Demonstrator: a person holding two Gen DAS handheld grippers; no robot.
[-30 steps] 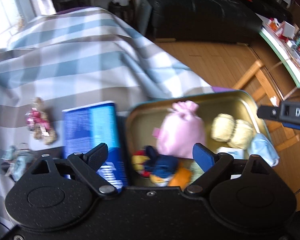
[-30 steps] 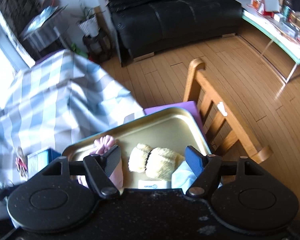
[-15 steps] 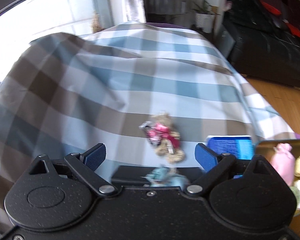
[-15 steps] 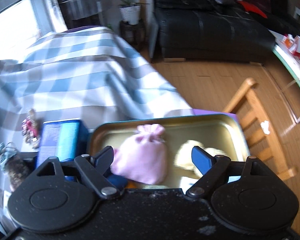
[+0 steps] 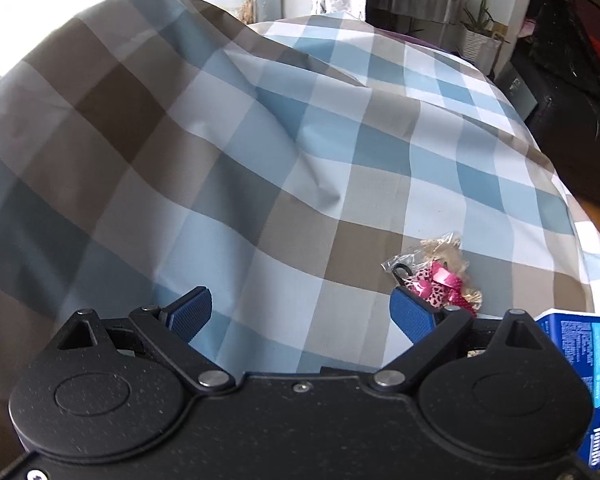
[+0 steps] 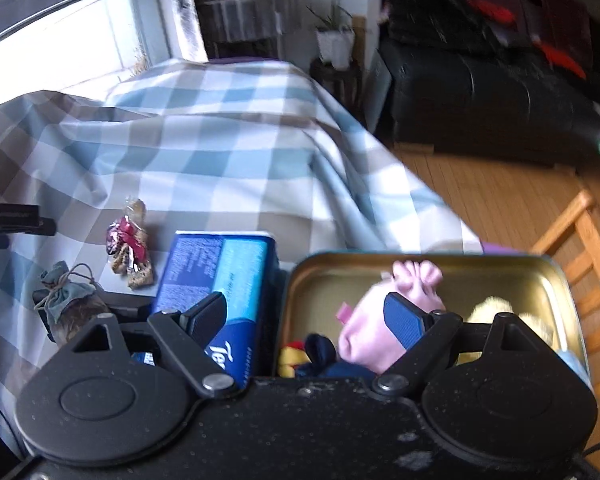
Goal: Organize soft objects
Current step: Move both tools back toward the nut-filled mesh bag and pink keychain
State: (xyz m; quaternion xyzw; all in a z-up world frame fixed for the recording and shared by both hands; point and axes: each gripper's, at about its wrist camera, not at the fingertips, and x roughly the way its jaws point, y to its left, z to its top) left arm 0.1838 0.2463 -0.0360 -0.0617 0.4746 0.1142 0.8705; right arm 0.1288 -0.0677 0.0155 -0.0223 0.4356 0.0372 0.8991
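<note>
The left gripper [image 5: 300, 312], spread and empty, has been swung from tin to cloth [image 5: 260, 152]. The right gripper [image 6: 312, 316] is spread too. Only in its view is the tin [image 6: 420, 258] seen.

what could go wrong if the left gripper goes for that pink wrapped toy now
The left gripper is open, but the pink wrapped toy sits beside its right finger, not between them, so closing may miss. Its crinkly wrapper could slip. The blue box stands between the toy and the tin and might get knocked.
</note>
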